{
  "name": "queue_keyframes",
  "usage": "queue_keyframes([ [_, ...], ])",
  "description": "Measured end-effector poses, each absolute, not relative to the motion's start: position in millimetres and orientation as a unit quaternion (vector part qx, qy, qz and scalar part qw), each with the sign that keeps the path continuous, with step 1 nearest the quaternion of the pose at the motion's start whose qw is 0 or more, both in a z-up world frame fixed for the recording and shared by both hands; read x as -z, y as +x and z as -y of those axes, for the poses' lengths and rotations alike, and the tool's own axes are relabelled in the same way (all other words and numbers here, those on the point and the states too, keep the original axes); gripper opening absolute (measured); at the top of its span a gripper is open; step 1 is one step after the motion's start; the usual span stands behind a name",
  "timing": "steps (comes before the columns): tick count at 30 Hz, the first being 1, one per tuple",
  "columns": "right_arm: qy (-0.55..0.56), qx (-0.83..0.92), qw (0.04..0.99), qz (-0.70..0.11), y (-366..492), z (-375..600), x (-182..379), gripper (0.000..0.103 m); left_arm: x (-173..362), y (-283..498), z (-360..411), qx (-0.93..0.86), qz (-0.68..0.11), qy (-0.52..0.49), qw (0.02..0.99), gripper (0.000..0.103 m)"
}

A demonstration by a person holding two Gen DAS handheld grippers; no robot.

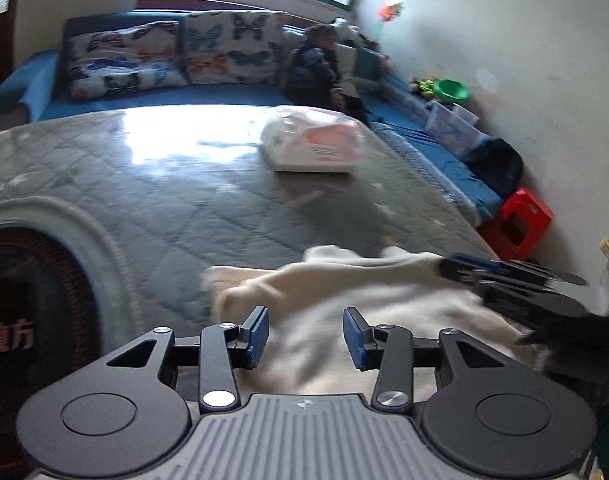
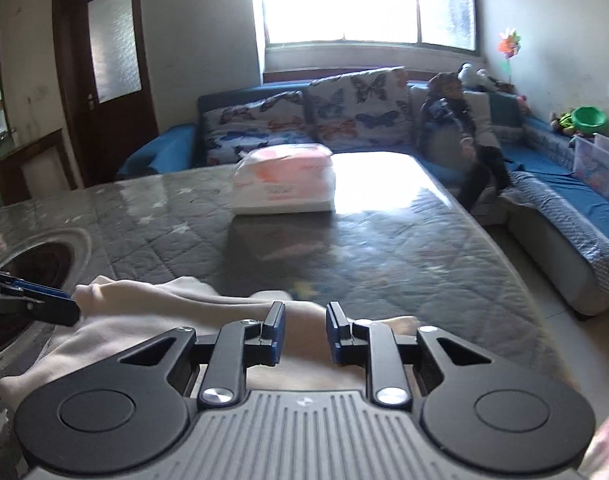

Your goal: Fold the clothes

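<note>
A cream garment lies bunched on the near edge of the table; it also shows in the right wrist view. My left gripper is open above the cloth, with nothing between its blue pads. My right gripper is open over the cloth's right part, its jaws a little apart and empty. The right gripper shows at the right edge of the left wrist view, against the garment's far edge. The left gripper's tip shows at the left of the right wrist view, touching the cloth.
A white and pink plastic package lies further back on the table. A round burner recess is at the left. A blue sofa with butterfly cushions, a child, storage boxes and a red stool lie beyond.
</note>
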State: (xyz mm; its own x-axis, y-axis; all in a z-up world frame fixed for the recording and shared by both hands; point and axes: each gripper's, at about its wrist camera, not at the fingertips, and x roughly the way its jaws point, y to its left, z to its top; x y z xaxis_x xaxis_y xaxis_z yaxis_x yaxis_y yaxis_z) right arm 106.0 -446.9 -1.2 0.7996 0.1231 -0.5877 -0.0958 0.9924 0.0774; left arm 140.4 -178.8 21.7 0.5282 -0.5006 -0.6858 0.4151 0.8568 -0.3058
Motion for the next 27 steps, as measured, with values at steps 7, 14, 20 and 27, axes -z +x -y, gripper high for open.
queue_keyframes([
  [7,0.013,-0.055,0.945,-0.322,116,435,9,0.035,-4,141,201,0.269,-0.416,-0.025,0.868,0.045],
  [14,0.003,-0.062,0.948,-0.311,67,431,-2,0.051,-9,117,204,0.275,-0.394,0.008,0.877,0.06],
  [20,0.018,-0.045,0.952,-0.302,21,431,1,0.061,-8,90,205,0.272,-0.387,0.027,0.881,0.07],
  [27,0.022,-0.036,0.956,-0.292,-3,430,5,0.074,-1,68,207,0.26,-0.382,0.055,0.885,0.077],
])
